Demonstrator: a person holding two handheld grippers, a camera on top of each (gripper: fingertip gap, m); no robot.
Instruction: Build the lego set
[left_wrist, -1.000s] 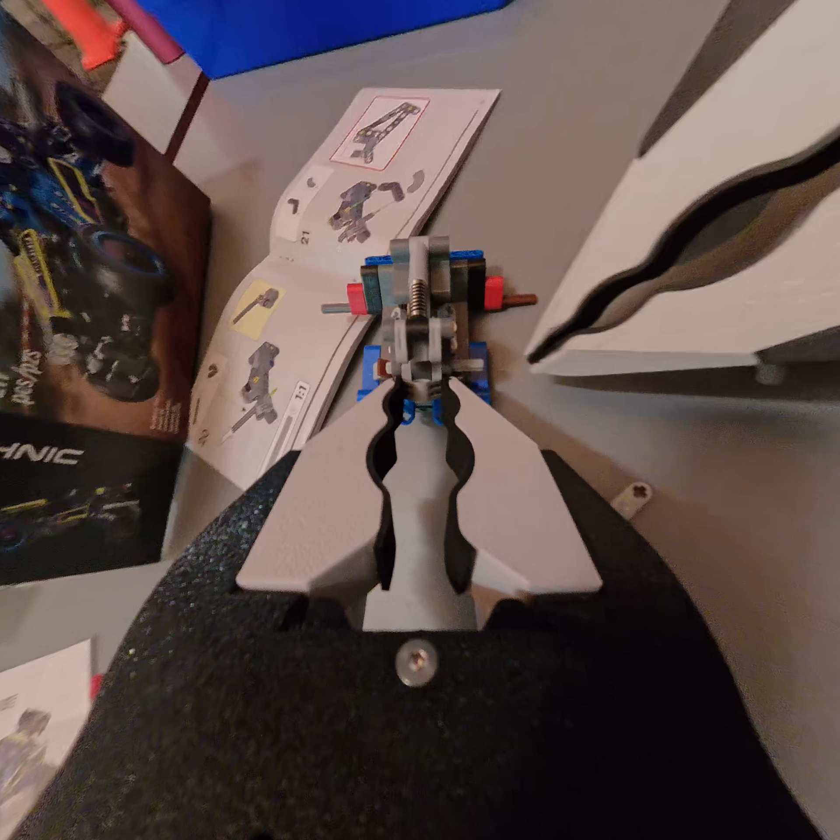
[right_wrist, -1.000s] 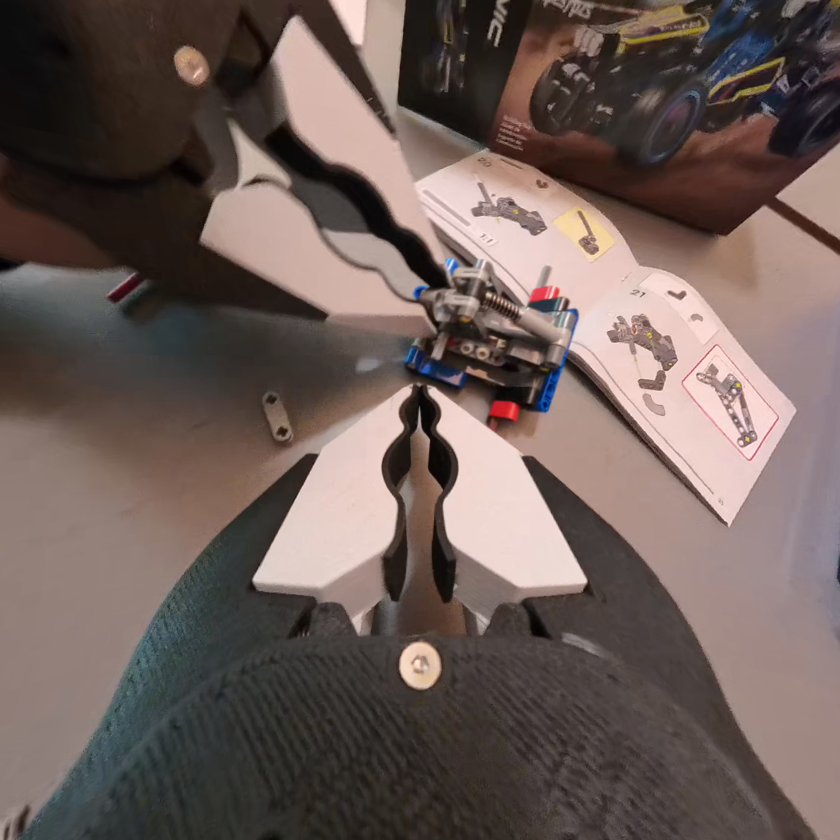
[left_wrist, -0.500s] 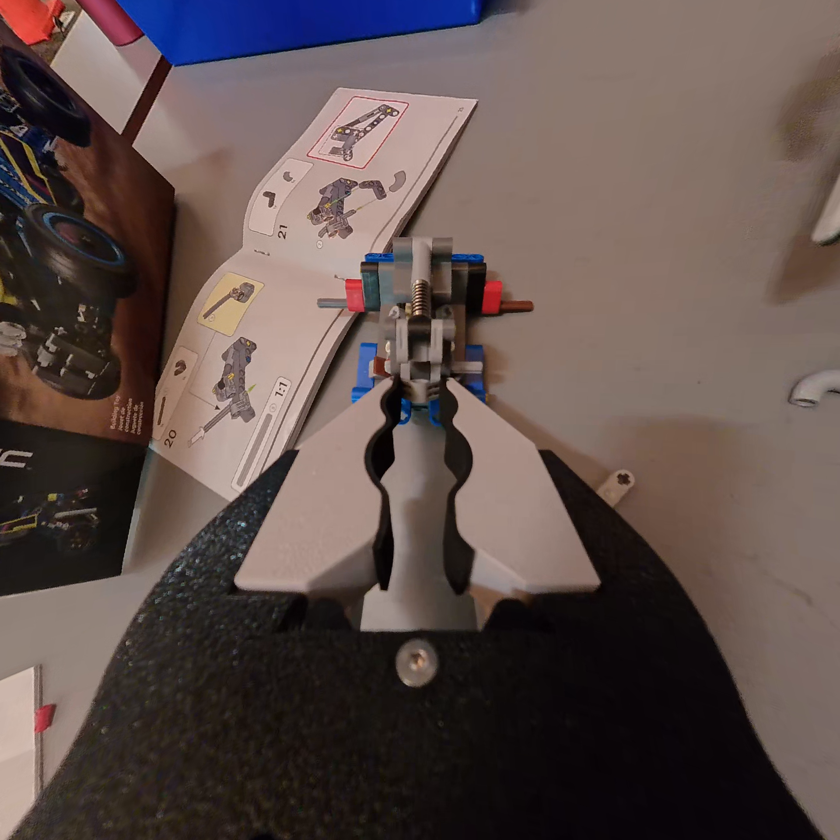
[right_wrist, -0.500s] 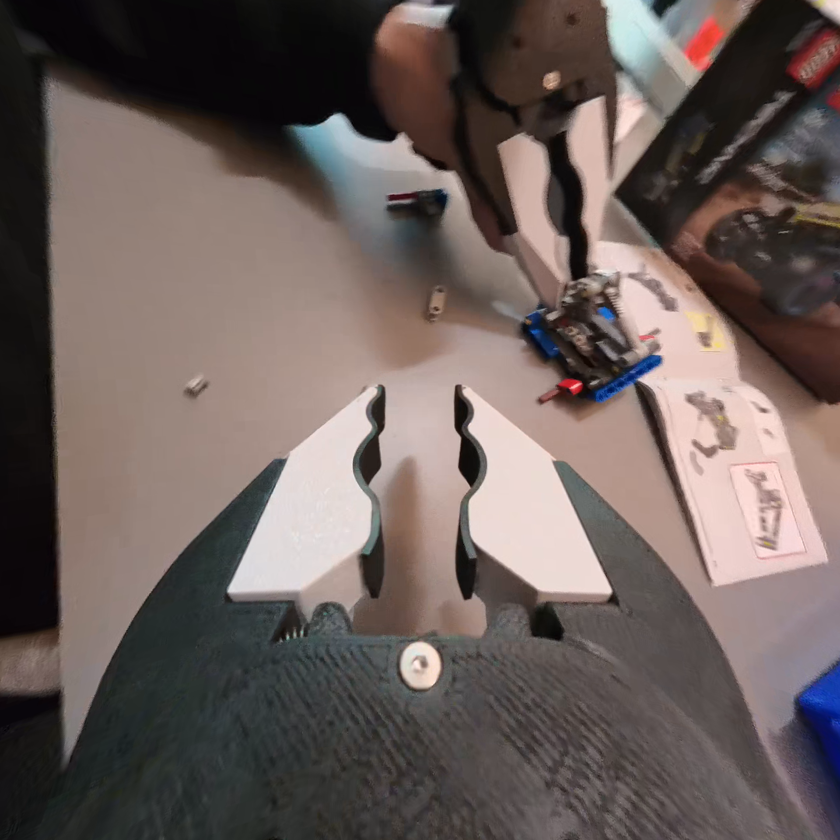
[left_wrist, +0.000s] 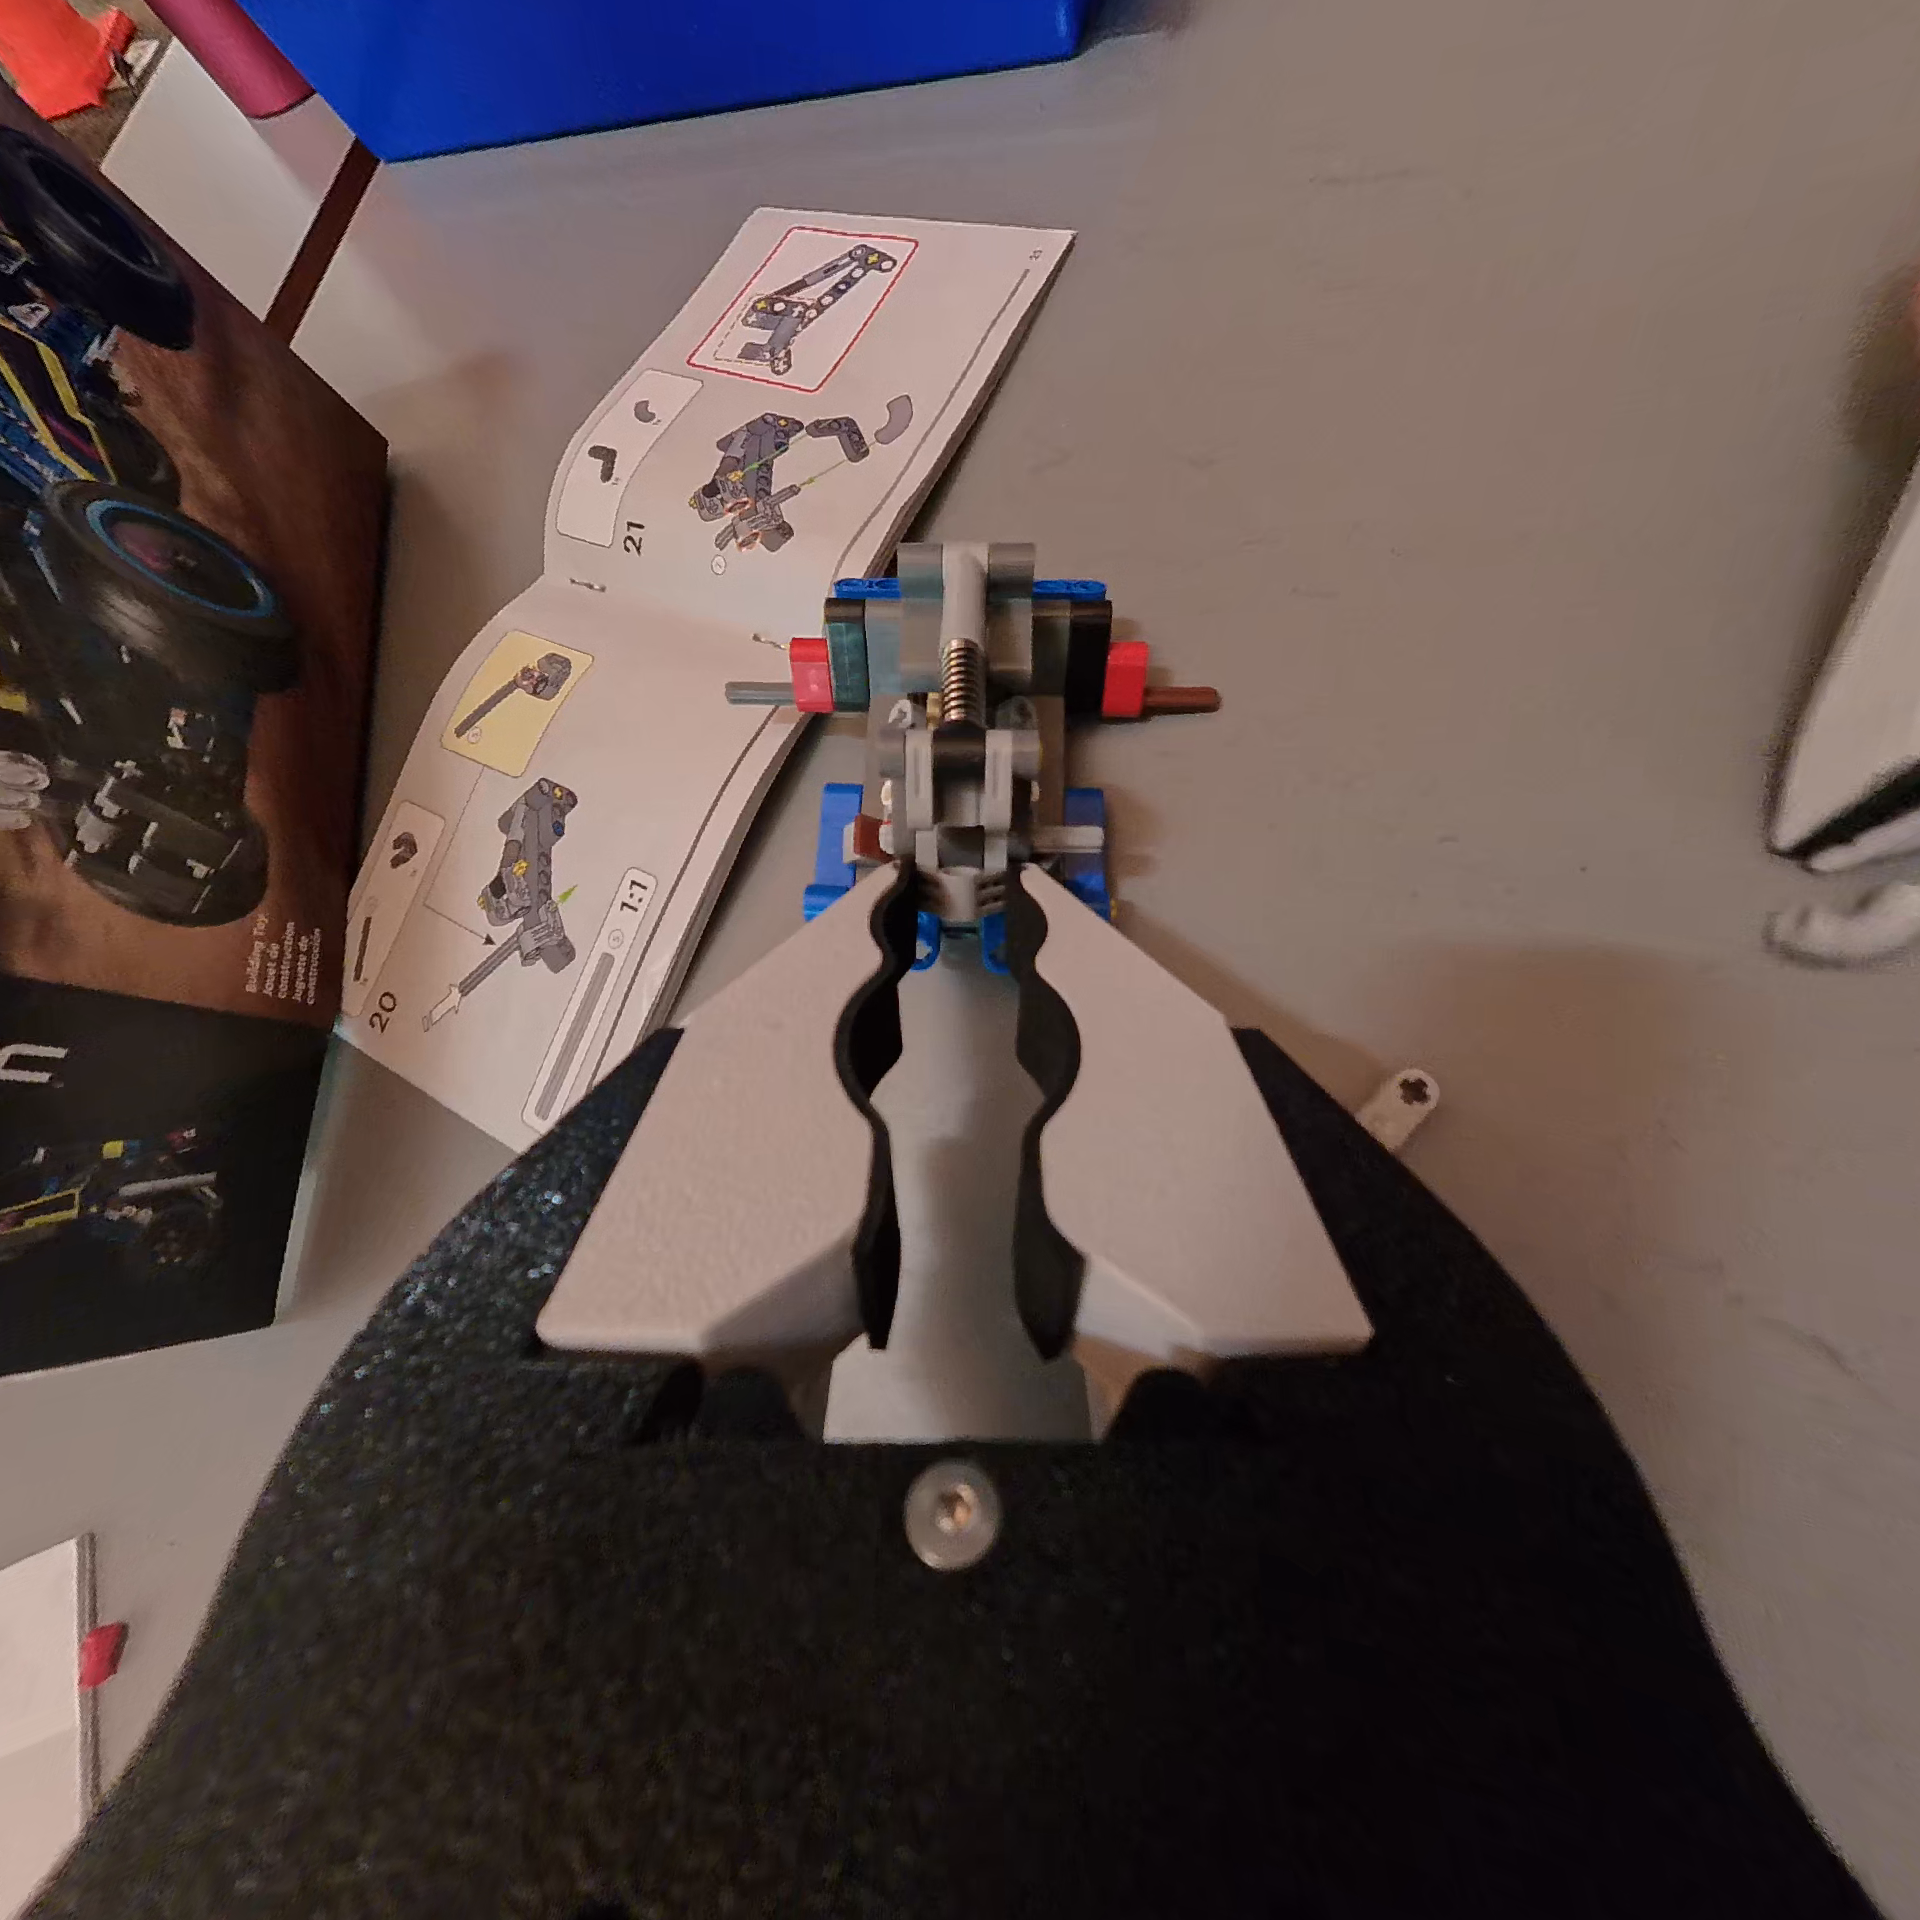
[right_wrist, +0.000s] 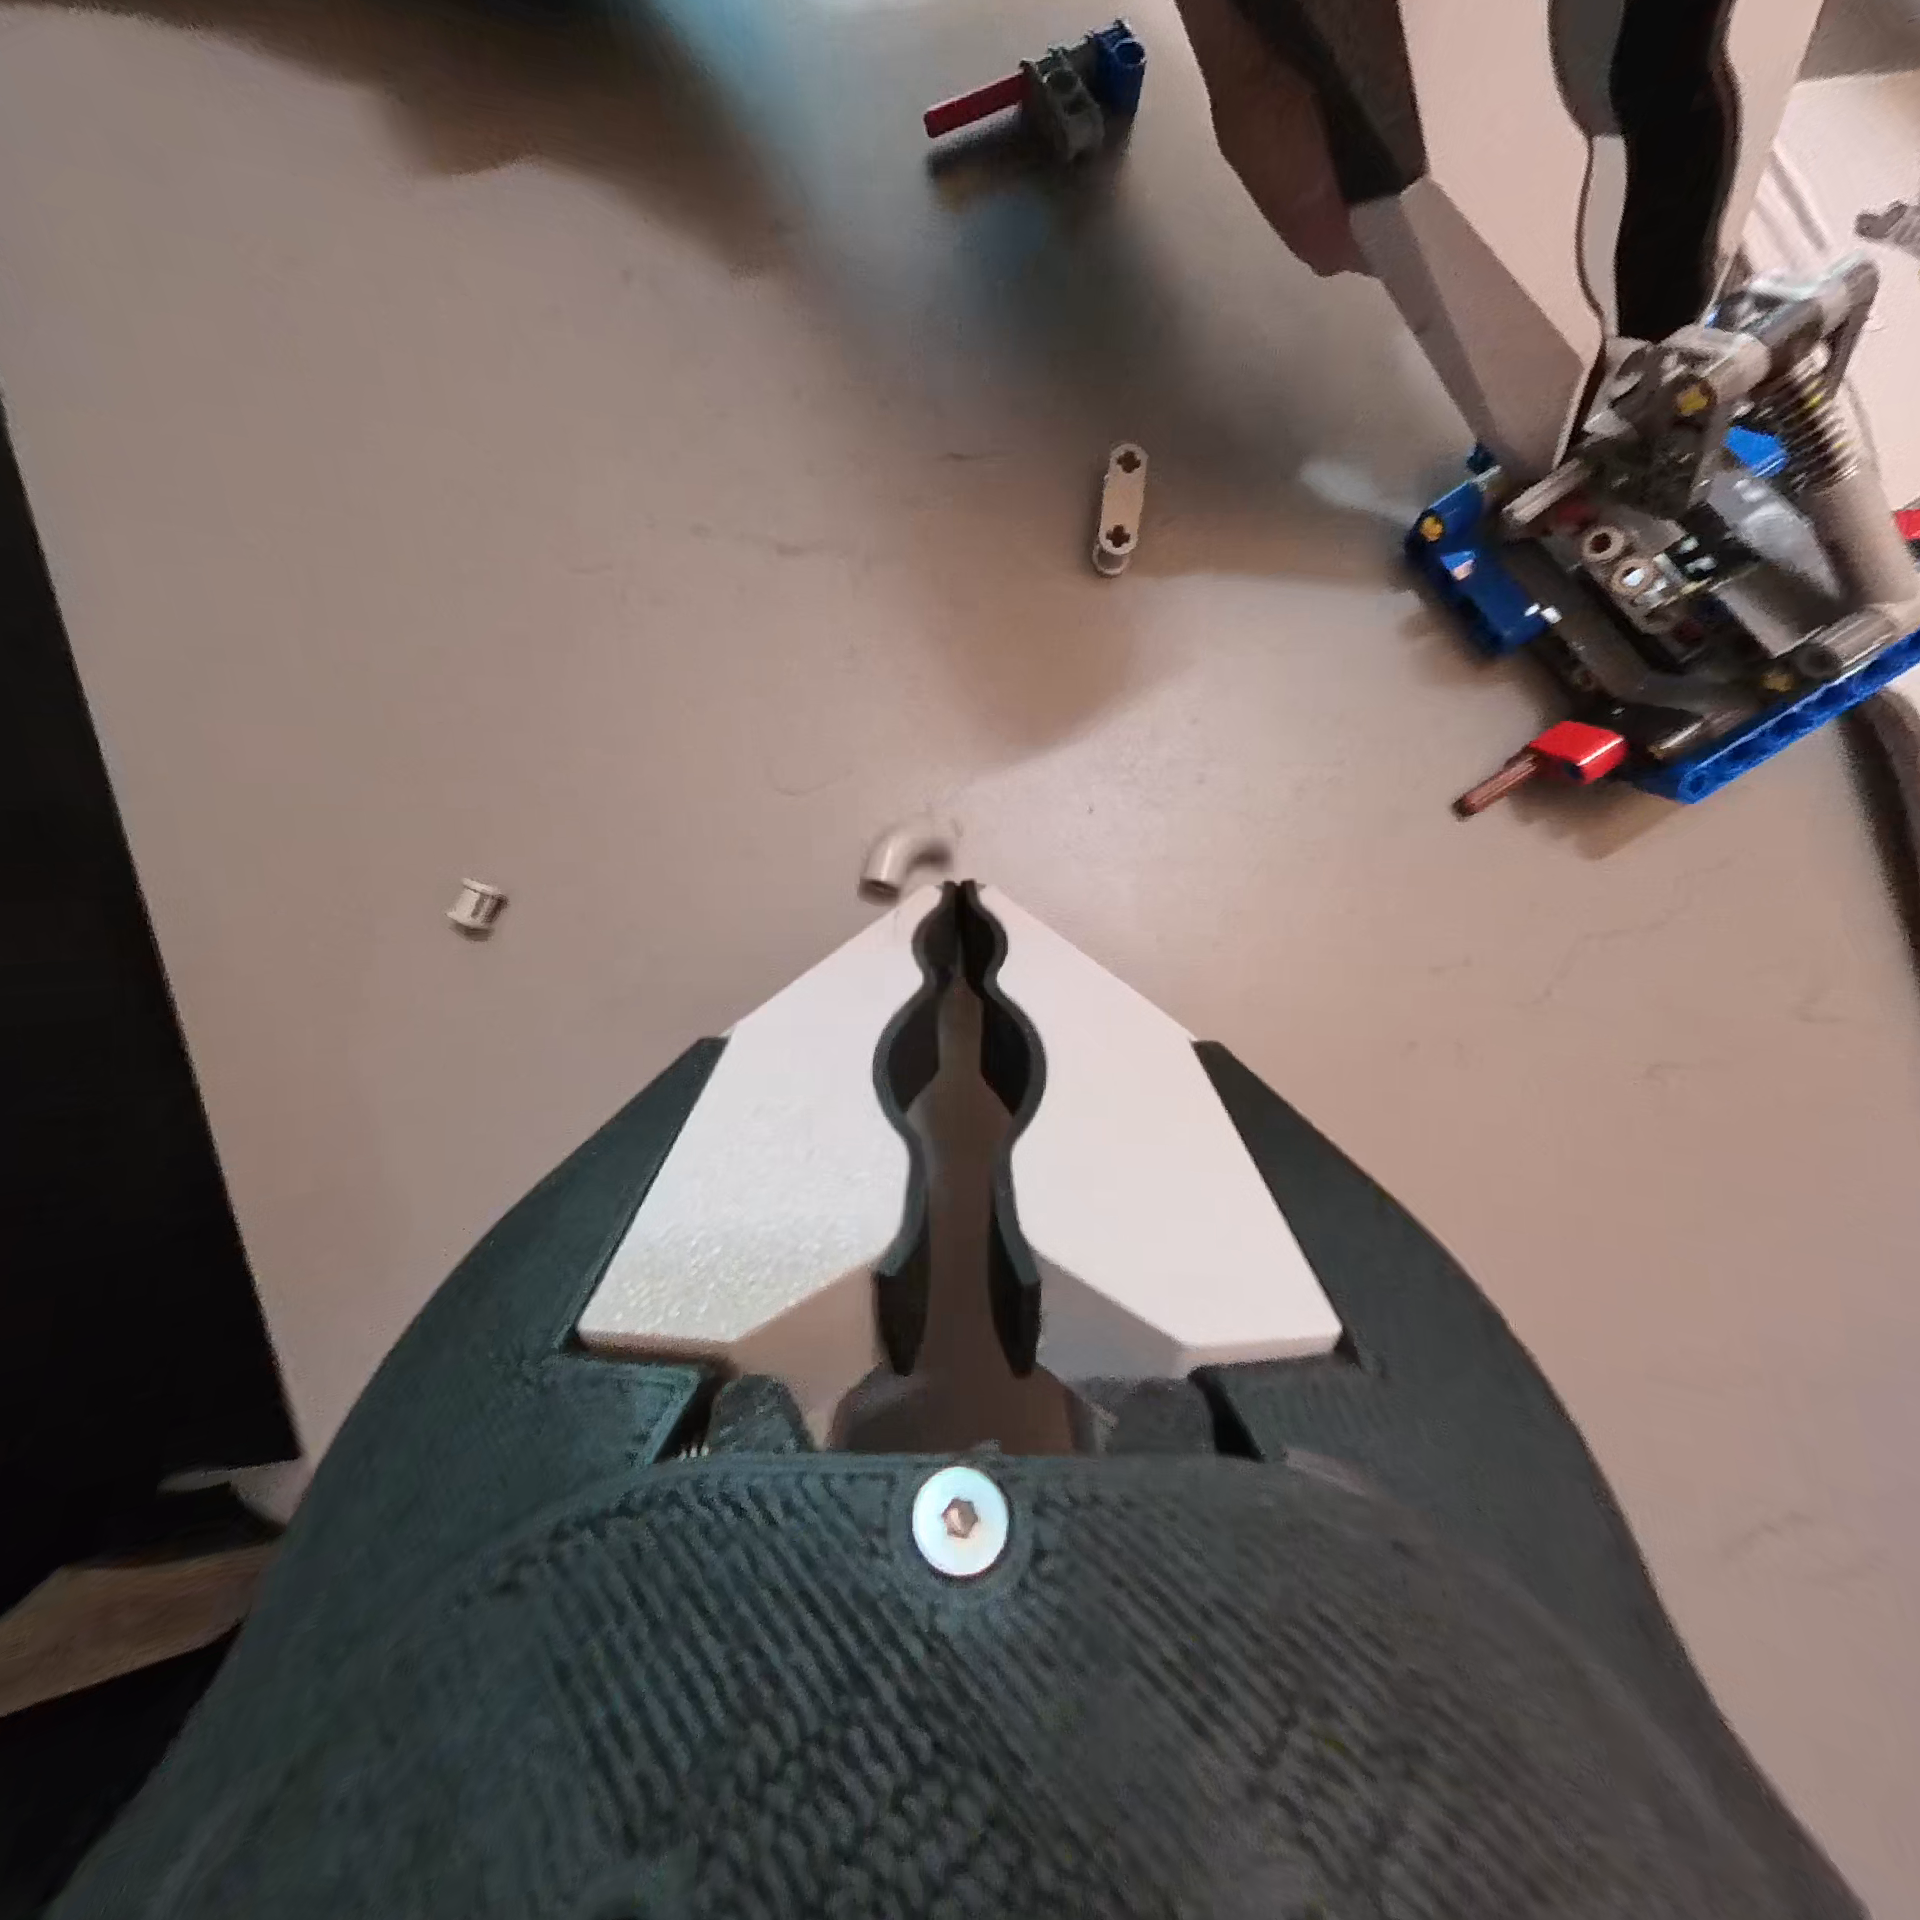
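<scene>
My left gripper (left_wrist: 961, 883) is shut on a grey part at the near end of a brick assembly (left_wrist: 966, 665), which has a blue frame, red bushes and a spring and rests on the grey table. The right wrist view shows the same grip from the side (right_wrist: 1621, 343) on the assembly (right_wrist: 1662, 561). My right gripper (right_wrist: 958, 888) is low over the table with its tips together. A small curved grey tube piece (right_wrist: 902, 862) lies just beyond and left of the tips. I cannot tell whether they touch it.
An open instruction booklet (left_wrist: 665, 644) and a printed box (left_wrist: 156, 727) lie to the left, with a blue bin (left_wrist: 665, 62) behind. A flat two-hole link (right_wrist: 1120, 509), a small bush (right_wrist: 476, 906) and a small sub-assembly with a red axle (right_wrist: 1049, 88) lie loose. One gripper's finger ends stand about 15 centimeters off the other's.
My right gripper swung away from the assembly, opened its jaws, then dropped to the table and shut them beside the curved piece. My left gripper kept its grip and barely moved.
</scene>
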